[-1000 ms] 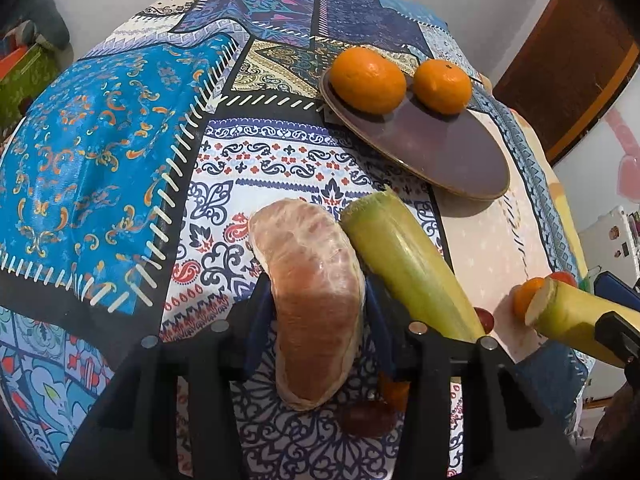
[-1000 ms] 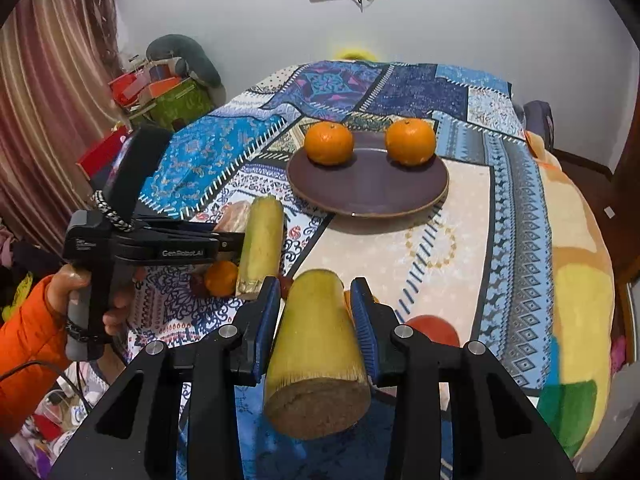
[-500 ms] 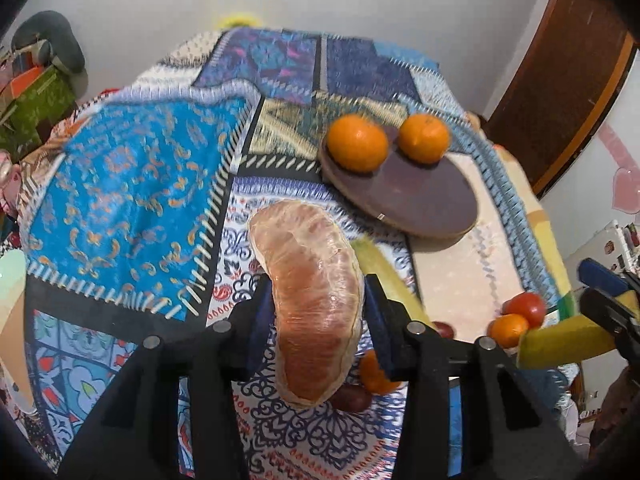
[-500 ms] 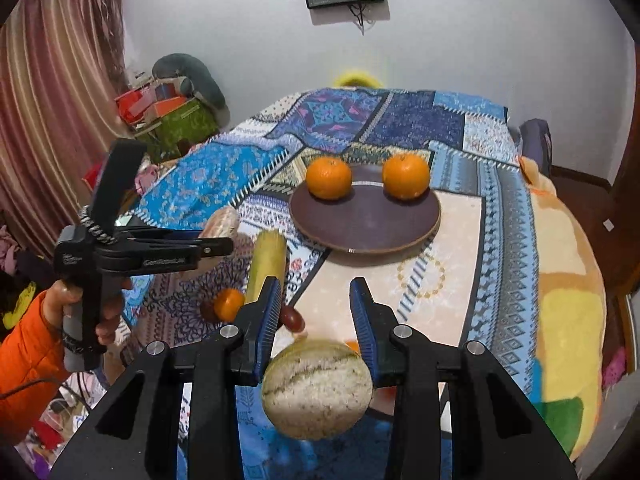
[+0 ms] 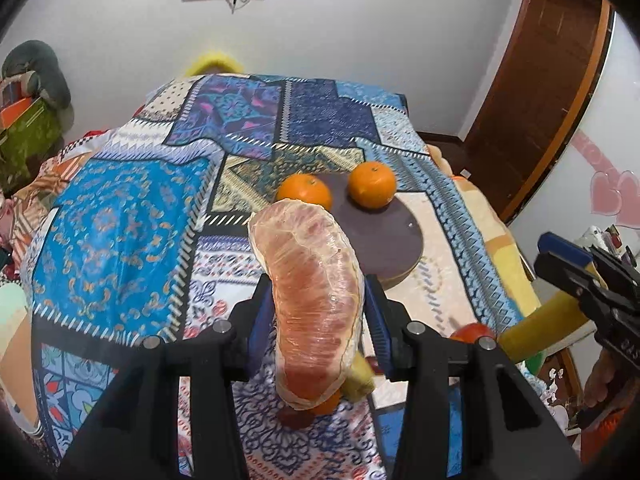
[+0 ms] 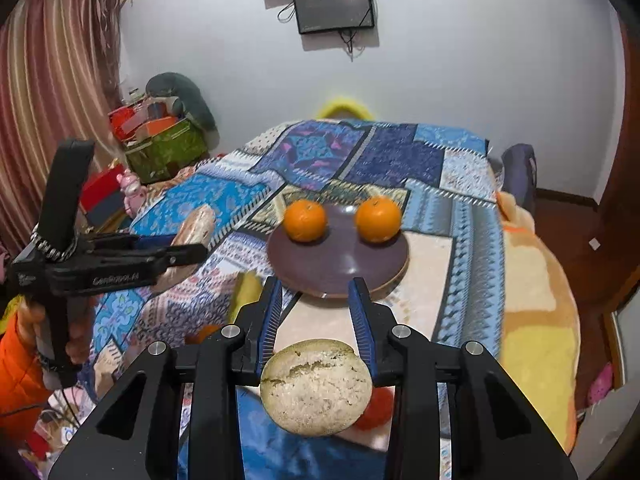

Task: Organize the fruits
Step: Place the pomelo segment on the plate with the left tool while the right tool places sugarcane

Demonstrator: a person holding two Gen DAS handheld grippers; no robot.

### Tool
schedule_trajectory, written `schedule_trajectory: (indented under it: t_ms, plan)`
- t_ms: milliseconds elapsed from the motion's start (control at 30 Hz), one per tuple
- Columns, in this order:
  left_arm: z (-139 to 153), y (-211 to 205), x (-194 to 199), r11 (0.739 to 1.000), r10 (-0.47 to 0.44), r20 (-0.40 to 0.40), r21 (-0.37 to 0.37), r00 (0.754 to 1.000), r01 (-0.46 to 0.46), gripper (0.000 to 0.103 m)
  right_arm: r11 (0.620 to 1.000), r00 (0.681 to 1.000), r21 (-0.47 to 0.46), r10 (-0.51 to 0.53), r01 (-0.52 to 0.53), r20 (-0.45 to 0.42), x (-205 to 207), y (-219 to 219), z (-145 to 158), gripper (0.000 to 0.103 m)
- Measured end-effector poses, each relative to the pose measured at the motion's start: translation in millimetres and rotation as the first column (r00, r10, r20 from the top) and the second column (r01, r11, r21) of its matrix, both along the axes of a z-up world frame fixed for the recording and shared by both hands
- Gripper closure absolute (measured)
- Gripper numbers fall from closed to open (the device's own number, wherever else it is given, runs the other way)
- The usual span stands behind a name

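the left gripper is clamped on a peeled pomelo segment, a fat pinkish crescent in a thin, wrinkled, glossy membrane; its blue ribbed pads press both flanks and the segment stands upright, its curved top poking above the fingers. it is held clear of the bed, tilted down toward the patchwork quilt, a soft printed cloth of blue, white and navy panels with paisley and zigzag borders.

the right gripper is closed on a sugarcane piece, a stout cylinder whose pale, fibrous, cracked cut end faces the camera; in the left wrist view its smooth yellow-green skin shows. this gripper also points down over the quilt's near edge, held in the air.

beyond both lies a round, dark brown plate, flat and smooth, with two oranges sitting apart on its far half, their rind bright and dimpled. a second yellow-green cane piece lies on the quilt just before the plate, with a red tomato and small dark fruits near it. an orange sleeve and hand grip the left handle.
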State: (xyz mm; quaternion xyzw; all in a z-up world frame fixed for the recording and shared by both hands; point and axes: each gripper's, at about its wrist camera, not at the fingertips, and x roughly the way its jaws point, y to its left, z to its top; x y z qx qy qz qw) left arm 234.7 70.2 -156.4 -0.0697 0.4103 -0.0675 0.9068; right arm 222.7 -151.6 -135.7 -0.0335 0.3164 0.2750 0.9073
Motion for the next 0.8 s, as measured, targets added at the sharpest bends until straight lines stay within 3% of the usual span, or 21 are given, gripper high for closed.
schedule_trajectory:
  t_ms: [333, 800]
  plan:
    - [-3, -25, 34, 0.999, -0.032, 0.001, 0.007, 0.999, 0.032, 0.059, 1.0, 0.999, -0.016, -0.012, 0.013, 0.043, 35, -1, 7, 0.071]
    - [-30, -40, 94, 0.999, -0.047, -0.026, 0.02, 0.999, 0.048, 0.059, 0.999, 1.0, -0.033, 0.009, -0.01, -0.006, 92, 15, -16, 0.071]
